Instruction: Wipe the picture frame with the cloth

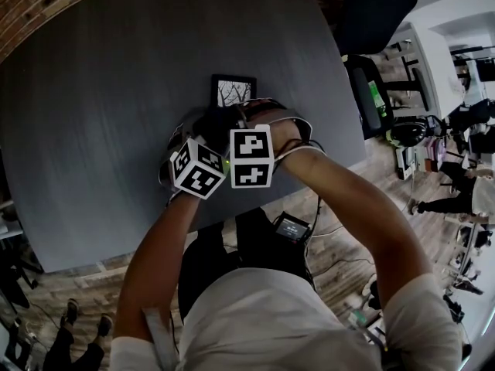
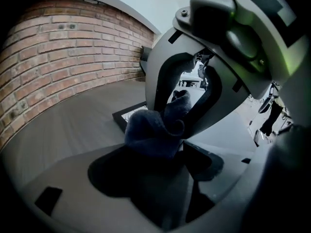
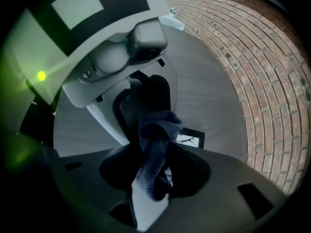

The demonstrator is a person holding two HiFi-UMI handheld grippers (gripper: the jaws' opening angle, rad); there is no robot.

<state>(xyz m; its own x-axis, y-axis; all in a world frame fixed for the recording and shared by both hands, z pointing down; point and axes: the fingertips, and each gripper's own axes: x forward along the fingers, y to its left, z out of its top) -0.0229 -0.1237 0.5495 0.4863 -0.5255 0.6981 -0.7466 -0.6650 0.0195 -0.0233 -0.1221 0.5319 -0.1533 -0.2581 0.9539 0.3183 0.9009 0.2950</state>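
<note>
A small black picture frame (image 1: 233,91) with a white tree print lies flat on the dark grey table (image 1: 116,91). Just in front of it, both grippers meet over a bunched dark blue cloth (image 1: 216,122). The left gripper (image 1: 207,134) is shut on the cloth (image 2: 154,130), which runs forward into the other gripper's dark fingers (image 2: 181,97). The right gripper (image 3: 153,178) is also shut on the cloth (image 3: 155,144), a fold hanging down between its jaws. The frame (image 2: 127,115) shows behind the cloth in the left gripper view, and the frame (image 3: 192,139) lies just beyond it in the right gripper view.
A brick wall (image 2: 58,57) runs along the table's far side. A dark chair (image 1: 371,6) and a monitor (image 1: 375,99) stand off the table's right edge, with desks and people further right. The table's near edge (image 1: 155,238) is close to the person's body.
</note>
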